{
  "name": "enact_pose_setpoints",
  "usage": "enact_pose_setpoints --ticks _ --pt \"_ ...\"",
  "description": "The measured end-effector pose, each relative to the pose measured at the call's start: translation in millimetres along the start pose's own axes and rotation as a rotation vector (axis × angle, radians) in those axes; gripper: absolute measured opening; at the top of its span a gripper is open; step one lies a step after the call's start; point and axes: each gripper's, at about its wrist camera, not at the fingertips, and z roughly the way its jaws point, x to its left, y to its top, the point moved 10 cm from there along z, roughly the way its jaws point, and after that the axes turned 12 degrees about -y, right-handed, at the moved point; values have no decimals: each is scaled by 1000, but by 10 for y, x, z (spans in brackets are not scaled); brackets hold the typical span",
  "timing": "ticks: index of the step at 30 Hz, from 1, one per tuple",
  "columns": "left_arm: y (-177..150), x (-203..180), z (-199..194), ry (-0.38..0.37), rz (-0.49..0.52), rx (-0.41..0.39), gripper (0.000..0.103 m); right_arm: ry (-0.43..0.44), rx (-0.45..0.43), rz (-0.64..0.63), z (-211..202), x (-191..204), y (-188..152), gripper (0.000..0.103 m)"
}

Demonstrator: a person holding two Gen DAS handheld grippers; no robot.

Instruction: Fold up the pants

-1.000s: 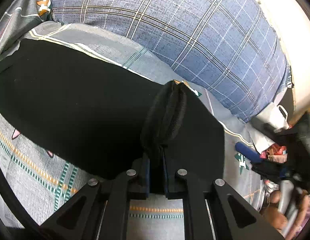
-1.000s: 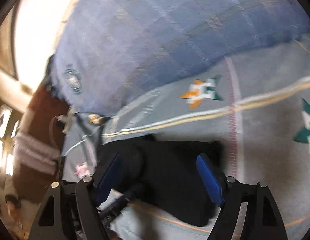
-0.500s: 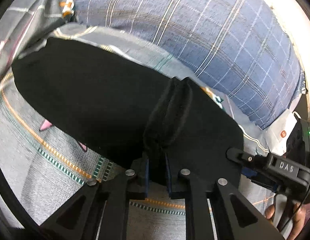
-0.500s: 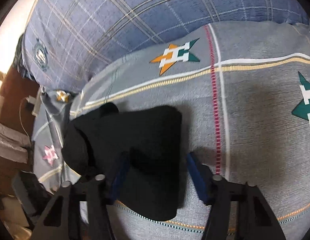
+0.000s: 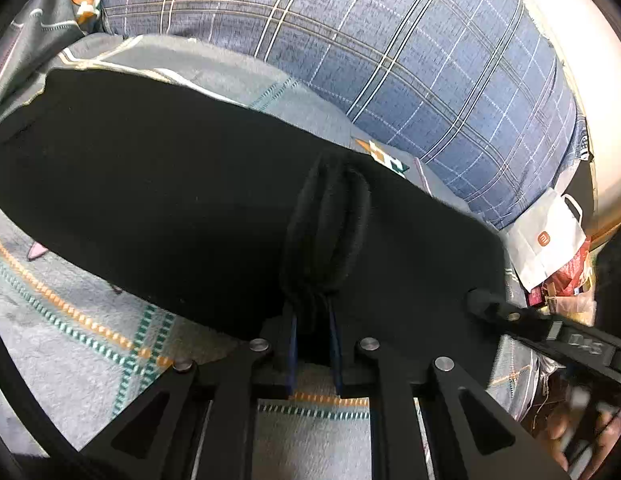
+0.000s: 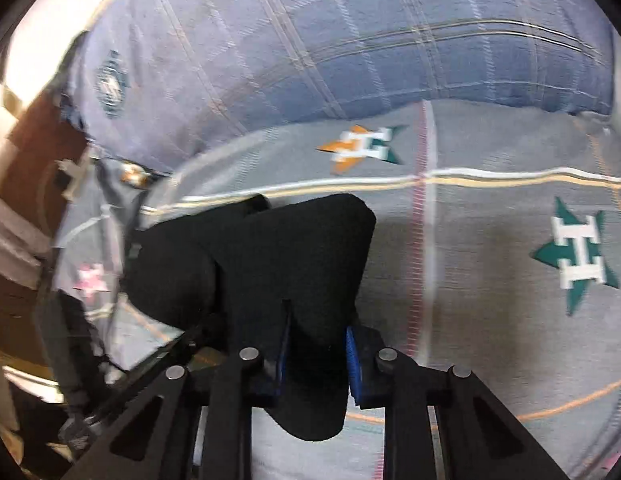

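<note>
Now, pants: black pants point(image 5: 158, 184) lie spread across the bed sheet point(image 5: 70, 360), one end bunched up toward the camera.
Left gripper: the left gripper point(image 5: 313, 344) is pressed nearly together, pinching a ridged fold of the pants between its blue pads.
Right gripper: the right gripper point(image 6: 316, 354) is closing, a thick black fold of the pants between its fingers; the pads look to touch the cloth on both sides.
Bed: grey sheet with star motifs and striped lines; a blue plaid pillow point(image 5: 390, 60) lies beyond the pants.
Edge: a white paper bag point(image 5: 546, 240) stands beside the bed.
</note>
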Motion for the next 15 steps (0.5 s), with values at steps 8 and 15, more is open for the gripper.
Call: enact_pose_setpoints --ticks 8,15 --pt "109 -11 -274 -8 -16 1 47 -13 3 100 51 -171 59 32" --pt "401 171 -765 21 -76 -76 56 59 -231 -19 -532 224 216 74"
